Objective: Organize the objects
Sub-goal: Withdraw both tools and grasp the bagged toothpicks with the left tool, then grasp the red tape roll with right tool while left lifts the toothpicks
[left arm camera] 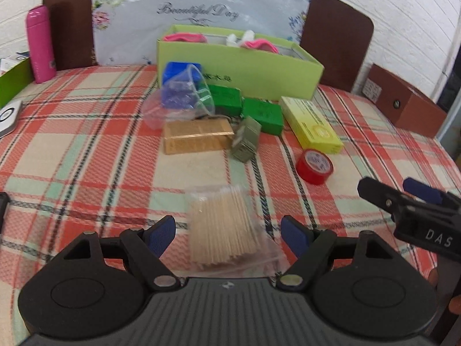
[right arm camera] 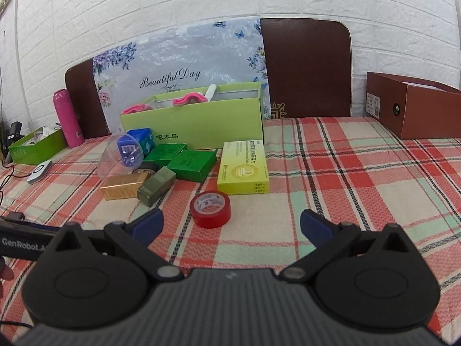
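Observation:
My left gripper (left arm camera: 229, 232) is open, its blue pads either side of a clear bag of wooden sticks (left arm camera: 227, 230) lying on the plaid cloth. My right gripper (right arm camera: 232, 225) is open and empty, just behind a red tape roll (right arm camera: 211, 209); the roll also shows in the left wrist view (left arm camera: 314, 165). Further back lie a yellow box (right arm camera: 243, 170), two green boxes (right arm camera: 193, 164), an olive box (right arm camera: 155, 186), a gold box (right arm camera: 122, 187), a clear plastic cup (right arm camera: 121, 155) and a blue box (right arm camera: 141, 138). An open light-green box (right arm camera: 196, 121) stands behind them.
A pink bottle (right arm camera: 67, 122) and a small green tray (right arm camera: 34, 147) stand at the far left, with a white device (right arm camera: 39, 171) near them. A brown box (right arm camera: 417, 109) sits at the far right. A headboard and floral bag back the surface.

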### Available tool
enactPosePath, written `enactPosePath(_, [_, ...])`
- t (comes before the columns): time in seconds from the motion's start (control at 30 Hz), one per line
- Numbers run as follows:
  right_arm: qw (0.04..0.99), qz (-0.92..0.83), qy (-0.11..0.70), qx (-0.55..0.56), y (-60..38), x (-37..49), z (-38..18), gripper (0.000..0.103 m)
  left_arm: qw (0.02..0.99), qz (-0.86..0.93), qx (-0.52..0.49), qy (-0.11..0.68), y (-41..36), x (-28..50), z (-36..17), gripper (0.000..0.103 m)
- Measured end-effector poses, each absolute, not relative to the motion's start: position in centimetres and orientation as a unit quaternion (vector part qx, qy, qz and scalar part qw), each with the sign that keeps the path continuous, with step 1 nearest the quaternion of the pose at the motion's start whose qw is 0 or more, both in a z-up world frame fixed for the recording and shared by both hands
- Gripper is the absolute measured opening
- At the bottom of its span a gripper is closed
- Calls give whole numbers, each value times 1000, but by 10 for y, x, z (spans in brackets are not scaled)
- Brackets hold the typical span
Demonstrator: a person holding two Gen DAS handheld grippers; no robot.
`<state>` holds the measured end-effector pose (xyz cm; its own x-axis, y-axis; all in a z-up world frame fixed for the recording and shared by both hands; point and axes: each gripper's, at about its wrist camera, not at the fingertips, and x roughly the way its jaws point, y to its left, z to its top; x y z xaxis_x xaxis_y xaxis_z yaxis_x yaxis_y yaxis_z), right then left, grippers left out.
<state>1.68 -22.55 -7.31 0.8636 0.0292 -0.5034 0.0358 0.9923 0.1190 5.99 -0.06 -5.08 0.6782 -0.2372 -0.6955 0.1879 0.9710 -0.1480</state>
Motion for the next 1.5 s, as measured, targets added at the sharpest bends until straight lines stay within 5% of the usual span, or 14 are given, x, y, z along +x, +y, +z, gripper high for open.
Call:
enactPosePath(0.03, [963,-3,262,60,-225,17,-73,103,914,-120,-29,385,-3,61,-55,78])
enactPosePath(0.07, [963,-3,263,59,-226,17,-74,103,914,-121,-26,387,-4,63,-59,57])
enactPosePath(0.1, [963,-2,264,59,-226,17,-74,103,913,-119,-21,390,-4,65,-62,50])
enactPosePath(0.27, [960,9,276,53,-222,33,-80,103,913,-129,-30,385,12,69,-58,32])
enactPosePath(0.47, [954,20,299,7,-207,70,-94,85,911,-132,-35,389,20,67,-57,32])
enactPosePath(0.53, [952,25,305,1,-204,82,-98,72,912,-136,-33,386,18,65,-55,33])
enactPosePath(0.6, [950,30,310,0,-202,91,-99,64,912,-135,-34,386,16,65,-55,42])
enactPosePath(0.67, [949,33,313,-6,-200,97,-102,49,914,-130,-28,384,12,66,-56,62])
enactPosePath(0.7, [948,38,315,-5,-200,97,-103,45,915,-127,-21,383,9,66,-57,62])
enactPosePath(0.97, [945,62,322,-19,-196,49,-98,45,914,-123,-1,387,4,73,-64,63])
enactPosePath(1.13, [944,68,323,-10,-197,24,-98,53,913,-132,4,387,2,76,-63,48])
enactPosePath(1.5, [943,68,325,-9,-193,26,-103,58,913,-141,12,383,0,74,-64,51])
